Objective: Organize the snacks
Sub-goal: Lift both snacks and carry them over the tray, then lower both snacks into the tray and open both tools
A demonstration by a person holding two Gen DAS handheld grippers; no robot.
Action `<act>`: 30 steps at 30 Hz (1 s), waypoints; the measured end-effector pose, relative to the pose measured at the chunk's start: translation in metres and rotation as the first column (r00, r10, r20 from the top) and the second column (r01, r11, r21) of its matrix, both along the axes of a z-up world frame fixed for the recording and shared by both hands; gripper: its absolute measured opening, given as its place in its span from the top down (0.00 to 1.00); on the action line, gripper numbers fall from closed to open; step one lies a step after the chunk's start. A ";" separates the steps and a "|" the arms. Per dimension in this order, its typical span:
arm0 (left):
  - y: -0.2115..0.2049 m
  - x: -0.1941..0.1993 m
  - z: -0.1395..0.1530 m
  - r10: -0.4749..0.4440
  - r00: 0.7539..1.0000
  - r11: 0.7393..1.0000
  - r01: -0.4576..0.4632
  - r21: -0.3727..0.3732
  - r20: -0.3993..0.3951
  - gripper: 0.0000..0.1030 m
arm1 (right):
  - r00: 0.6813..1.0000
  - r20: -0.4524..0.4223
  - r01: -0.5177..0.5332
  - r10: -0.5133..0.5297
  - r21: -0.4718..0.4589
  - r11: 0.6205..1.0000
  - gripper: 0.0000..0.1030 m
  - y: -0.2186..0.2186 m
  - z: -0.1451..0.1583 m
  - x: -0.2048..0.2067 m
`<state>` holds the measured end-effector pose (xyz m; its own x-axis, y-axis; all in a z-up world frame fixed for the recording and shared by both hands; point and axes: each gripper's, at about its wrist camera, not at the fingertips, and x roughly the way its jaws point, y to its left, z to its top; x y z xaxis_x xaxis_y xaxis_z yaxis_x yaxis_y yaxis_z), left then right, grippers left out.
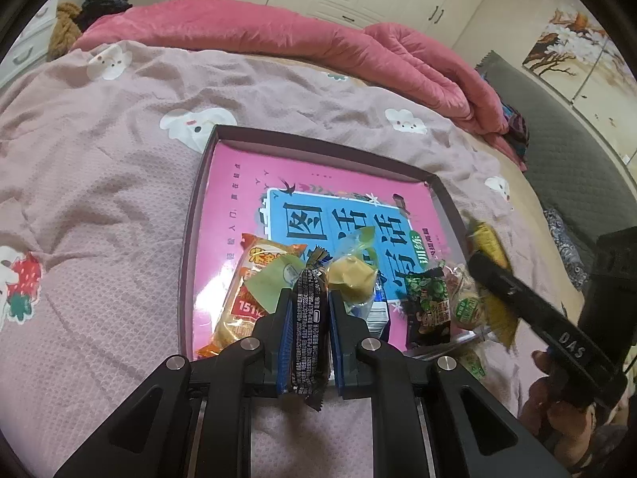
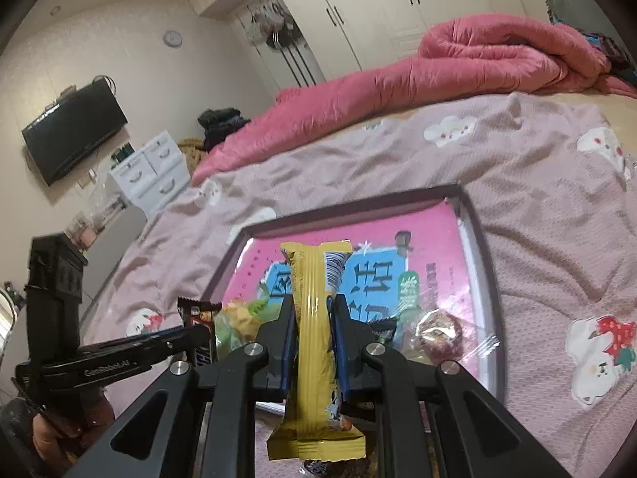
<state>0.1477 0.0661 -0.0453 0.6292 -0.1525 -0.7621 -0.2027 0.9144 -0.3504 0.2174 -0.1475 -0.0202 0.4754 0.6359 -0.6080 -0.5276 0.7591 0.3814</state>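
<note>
1. Black bar (image 1: 309, 318) is pinched upright in the left gripper (image 1: 309, 298), above the tray's (image 1: 191, 239) near edge.
2. Yellow bar (image 2: 314, 342) is clamped in the right gripper (image 2: 314, 306), over the same tray.
3. Other snacks (image 1: 254, 290) lie on the tray's near end, on the bedspread (image 1: 99, 199).

Both tongs (image 1: 309, 298) (image 2: 314, 310) clamped, angled downward.
</note>
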 end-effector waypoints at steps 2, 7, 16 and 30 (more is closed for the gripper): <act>0.000 0.001 -0.001 0.000 1.000 1.000 0.000 0.004 0.000 0.84 | 1.000 -0.011 -0.012 0.012 -0.022 1.000 0.83 0.006 -0.007 0.002; 0.000 0.001 -0.002 -0.001 1.000 1.000 0.001 0.008 0.002 0.84 | 1.000 -0.014 -0.029 0.028 -0.088 0.996 0.83 0.018 -0.021 0.005; 0.001 0.001 -0.003 -0.001 1.000 1.000 0.001 0.005 0.000 0.84 | 0.998 0.006 -0.056 0.058 -0.144 0.988 0.82 0.034 -0.030 0.004; 0.009 0.003 -0.005 0.012 1.000 1.000 -0.013 -0.019 -0.007 0.82 | 0.997 0.011 -0.069 0.070 -0.088 0.994 0.67 0.022 -0.015 -0.007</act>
